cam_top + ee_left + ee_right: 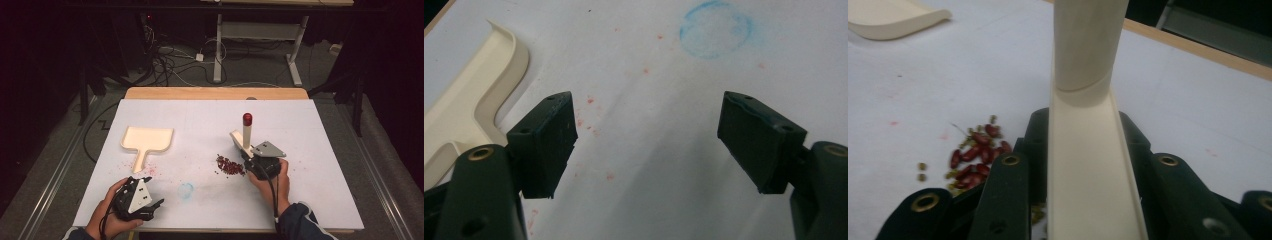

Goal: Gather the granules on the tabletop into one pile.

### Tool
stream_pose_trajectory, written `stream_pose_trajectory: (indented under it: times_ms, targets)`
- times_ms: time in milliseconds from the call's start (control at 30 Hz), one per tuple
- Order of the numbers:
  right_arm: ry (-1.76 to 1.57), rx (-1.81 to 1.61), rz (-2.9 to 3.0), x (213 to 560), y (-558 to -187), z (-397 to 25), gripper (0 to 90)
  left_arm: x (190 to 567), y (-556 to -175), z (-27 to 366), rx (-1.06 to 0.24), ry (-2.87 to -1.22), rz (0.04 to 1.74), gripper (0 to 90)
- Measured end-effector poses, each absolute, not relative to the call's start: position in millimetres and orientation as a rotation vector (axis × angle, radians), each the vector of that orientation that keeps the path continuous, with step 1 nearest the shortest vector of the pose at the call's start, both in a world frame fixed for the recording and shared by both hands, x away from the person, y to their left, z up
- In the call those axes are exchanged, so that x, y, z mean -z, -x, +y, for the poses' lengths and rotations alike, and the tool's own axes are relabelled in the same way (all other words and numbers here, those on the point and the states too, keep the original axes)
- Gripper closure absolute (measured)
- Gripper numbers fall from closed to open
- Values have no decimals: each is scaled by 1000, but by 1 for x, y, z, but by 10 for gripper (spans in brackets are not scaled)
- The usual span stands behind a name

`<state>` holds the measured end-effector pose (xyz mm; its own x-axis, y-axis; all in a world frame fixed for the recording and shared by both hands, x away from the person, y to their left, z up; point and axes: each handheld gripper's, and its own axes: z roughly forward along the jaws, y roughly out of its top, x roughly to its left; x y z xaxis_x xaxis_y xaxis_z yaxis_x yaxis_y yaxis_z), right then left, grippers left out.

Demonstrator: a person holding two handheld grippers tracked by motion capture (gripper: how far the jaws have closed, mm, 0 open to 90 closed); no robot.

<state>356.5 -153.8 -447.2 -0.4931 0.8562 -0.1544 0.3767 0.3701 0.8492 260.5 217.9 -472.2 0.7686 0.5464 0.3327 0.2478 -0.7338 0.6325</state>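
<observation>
At the left of the white-covered table (210, 120) lies a cream dustpan (147, 140), its mouth facing away from the person and its short handle pointing toward them. Faint red specks dot the cover around the handle. Just below it, the left gripper (150, 200) rests low near the table's front edge, jaws spread wide with nothing between them; in the left gripper view the dustpan's handle (459, 125) sits just beside the left jaw, not touching it. A smudged blue ring (185, 190) marks the cover between the two hands.

Right of centre is a small pile of dark red beans (230, 165), with a few smaller greenish grains (921, 171) scattered at its edge. Just beside the pile, the right gripper (250, 159) is clamped on a cream hand brush (240, 142), whose handle with its red tip (247, 118) stands up from the table.

Judging from the layout, the beans are meant to be swept into the dustpan, which lies well apart from them. A long sweep could scatter beans across the cover. With the pan unheld, the brush could push it away, and the smooth handle could twist in the jaws.
</observation>
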Motion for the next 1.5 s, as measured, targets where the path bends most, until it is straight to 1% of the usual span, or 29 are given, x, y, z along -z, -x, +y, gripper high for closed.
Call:
stream_pose_trajectory:
  times_ms: [233, 500, 600, 767, 867, 967, 1167, 1333, 1500]
  targets:
    - [-1040, -1075, 2021, 449, -351, -127, 673, 472, -260, 218, -699, -2387, 588, 229]
    - [-972, -1106, 2001, 437, -352, -133, 672, 472, -260, 218, -701, -2375, 595, 229]
    - [-861, -1158, 2077, 431, -364, -141, 672, 472, -260, 219, -701, -2369, 600, 230]
    - [-635, -1302, 2204, 431, -402, -156, 672, 473, -263, 217, -701, -2381, 603, 233]
    - [-511, -1232, 2249, 437, -419, -152, 672, 474, -265, 217, -695, -2384, 610, 234]
    - [-491, -1239, 2288, 447, -428, -144, 672, 474, -265, 218, -688, -2384, 614, 234]
    - [-392, -1281, 2378, 453, -424, -138, 671, 475, -263, 219, -685, -2391, 617, 236]
    - [-267, -1304, 2448, 454, -411, -150, 667, 475, -261, 219, -684, -2384, 623, 236]
    - [-218, -1313, 2454, 454, -398, -165, 667, 473, -262, 217, -674, -2369, 628, 239]
